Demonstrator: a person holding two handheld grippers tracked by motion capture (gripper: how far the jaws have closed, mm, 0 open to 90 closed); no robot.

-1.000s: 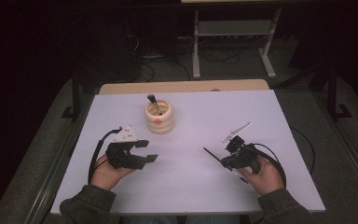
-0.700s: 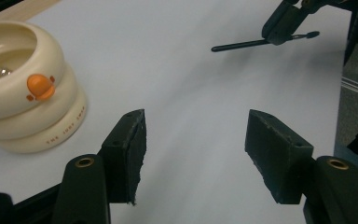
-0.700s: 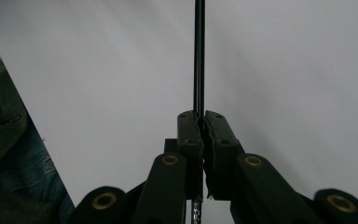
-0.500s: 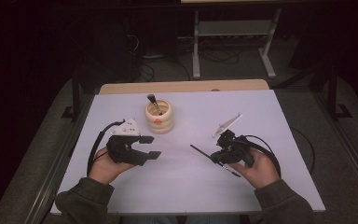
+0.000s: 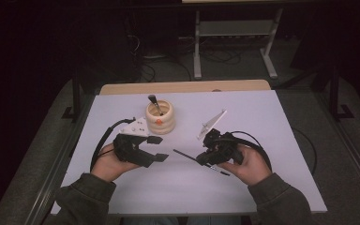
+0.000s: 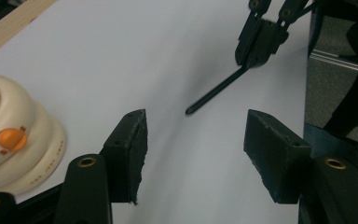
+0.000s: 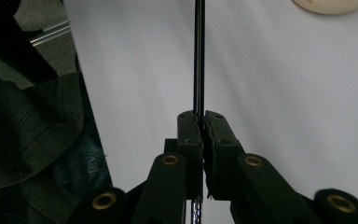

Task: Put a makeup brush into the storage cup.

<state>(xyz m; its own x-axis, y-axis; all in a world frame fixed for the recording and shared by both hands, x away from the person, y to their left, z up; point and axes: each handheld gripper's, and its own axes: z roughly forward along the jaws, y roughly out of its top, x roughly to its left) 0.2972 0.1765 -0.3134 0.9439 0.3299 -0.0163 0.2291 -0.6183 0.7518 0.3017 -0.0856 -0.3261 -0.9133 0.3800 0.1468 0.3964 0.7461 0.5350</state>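
Observation:
My right gripper [image 5: 202, 160] [image 7: 203, 116] is shut on a thin black stick [image 5: 186, 155] [image 7: 199, 56], which points left toward my left gripper, just above the white table [image 5: 262, 122]. In the left gripper view that stick [image 6: 214, 93] juts from the right gripper [image 6: 256, 46] ahead. My left gripper [image 5: 160, 149] [image 6: 193, 135] is open; its jaws have just been closing a little, with nothing between them. A cream ridged cup [image 5: 160, 119] [image 6: 9, 135] with an orange dot stands behind the left gripper. A dark brush [image 5: 153, 102] leans inside it.
A wooden strip [image 5: 183, 87] borders the table's far edge. Behind it on the dark floor stands a metal stand [image 5: 234, 42]. Cables loop from both grippers beside the hands. The cup's bottom edge [image 7: 331, 5] lies at the top right of the right gripper view.
Both hands have lifted. The right gripper has carried the stick left toward the table's middle. The left gripper has edged up toward the cup.

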